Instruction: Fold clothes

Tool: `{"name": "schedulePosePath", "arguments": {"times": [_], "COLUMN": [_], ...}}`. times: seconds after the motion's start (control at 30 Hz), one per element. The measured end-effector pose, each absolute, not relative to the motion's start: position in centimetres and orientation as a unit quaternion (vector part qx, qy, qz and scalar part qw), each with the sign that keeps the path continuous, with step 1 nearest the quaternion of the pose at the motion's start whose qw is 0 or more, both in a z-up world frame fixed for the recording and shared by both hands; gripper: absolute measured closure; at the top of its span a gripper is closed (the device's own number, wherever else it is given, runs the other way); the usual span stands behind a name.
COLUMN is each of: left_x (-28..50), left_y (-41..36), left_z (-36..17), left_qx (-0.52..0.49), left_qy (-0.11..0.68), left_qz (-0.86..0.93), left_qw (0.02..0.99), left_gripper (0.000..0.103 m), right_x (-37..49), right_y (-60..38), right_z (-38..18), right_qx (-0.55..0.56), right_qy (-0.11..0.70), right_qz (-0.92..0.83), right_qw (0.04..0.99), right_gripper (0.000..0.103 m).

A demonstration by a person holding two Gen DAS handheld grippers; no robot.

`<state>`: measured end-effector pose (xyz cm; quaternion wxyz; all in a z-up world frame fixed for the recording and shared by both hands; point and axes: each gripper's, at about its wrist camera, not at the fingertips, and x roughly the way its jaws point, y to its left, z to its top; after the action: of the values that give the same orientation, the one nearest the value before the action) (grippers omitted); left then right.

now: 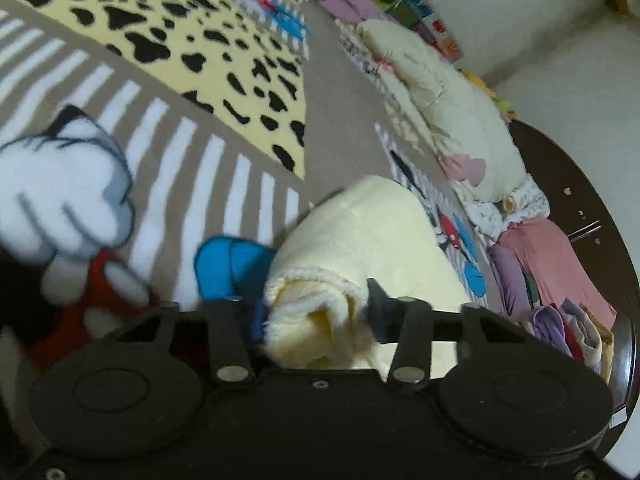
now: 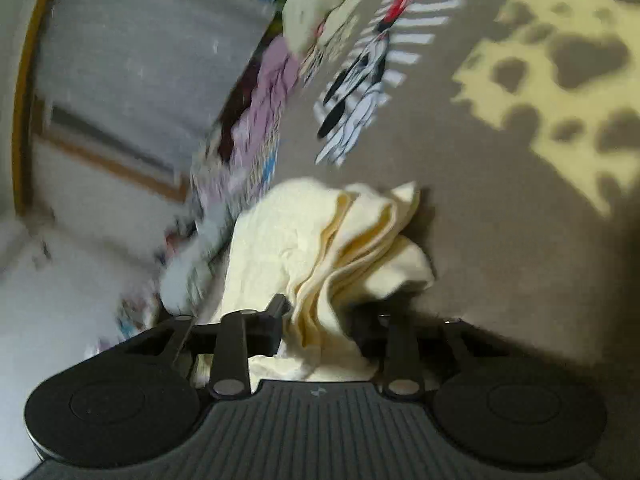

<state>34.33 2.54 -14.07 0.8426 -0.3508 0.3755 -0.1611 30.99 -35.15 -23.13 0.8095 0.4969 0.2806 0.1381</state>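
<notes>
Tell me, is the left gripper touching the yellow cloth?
Touching. The left wrist view shows the left gripper pinching the yellow cloth bunched between its fingers.

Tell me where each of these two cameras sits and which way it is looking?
Left wrist: sits on the left gripper, looking forward along its fingers over the cartoon-print blanket toward a clothes pile; only its black fingers show, shut on the cream garment.
Right wrist: sits on the right gripper, looking along its fingers across the blanket; only its fingers show, shut on the cream garment.
Shared: the garment and the blanket; no hand visible.
</notes>
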Motion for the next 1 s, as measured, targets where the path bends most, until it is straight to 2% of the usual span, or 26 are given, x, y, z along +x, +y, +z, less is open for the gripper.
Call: {"name": "schedulePosePath", "arguments": {"times": [0.13,0.2,0.23,0.27,0.3,0.33,0.5,0.77,0.9,1.0], "left_x": [28.6,23.9,21.7,19.9,18.6,17.7,16.8,22.1,22.9,23.2], "left_y": [2.7,3.2,3.4,3.3,3.2,3.2,4.3,4.3,3.8,2.9], "left_z": [-12.2,-12.1,-12.1,-12.4,-12.7,-13.0,-13.5,-15.5,-16.3,-16.4], "left_qx": [-0.375,-0.412,-0.423,-0.416,-0.4,-0.384,-0.361,-0.362,-0.39,-0.383], "left_qy": [0.349,0.357,0.36,0.365,0.372,0.375,0.366,0.389,0.392,0.397], "left_qz": [-0.163,-0.154,-0.155,-0.162,-0.166,-0.163,-0.149,-0.17,-0.198,-0.205], "left_qw": [0.843,0.824,0.817,0.817,0.821,0.828,0.845,0.83,0.809,0.808], "left_gripper": [0.07,0.066,0.057,0.039,0.035,0.034,0.032,0.032,0.031,0.032], "right_x": [28.3,26.7,25.8,24.9,24.0,23.0,19.7,20.9,22.1,22.8], "right_y": [-36.2,-37.7,-38.4,-39.0,-39.6,-40.1,-41.2,-38.7,-37.5,-35.9], "right_z": [-20.1,-19.8,-19.7,-20.0,-20.3,-20.7,-22.0,-21.4,-21.0,-20.7], "right_qx": [0.474,0.492,0.493,0.476,0.459,0.45,0.474,0.458,0.465,0.444], "right_qy": [0.27,0.288,0.298,0.307,0.317,0.318,0.281,0.305,0.312,0.321], "right_qz": [0.166,0.178,0.174,0.151,0.128,0.113,0.137,0.159,0.151,0.144], "right_qw": [0.822,0.802,0.799,0.81,0.82,0.827,0.823,0.82,0.814,0.824], "right_gripper": [0.075,0.073,0.065,0.042,0.029,0.021,0.021,0.0,0.001,0.01]}}
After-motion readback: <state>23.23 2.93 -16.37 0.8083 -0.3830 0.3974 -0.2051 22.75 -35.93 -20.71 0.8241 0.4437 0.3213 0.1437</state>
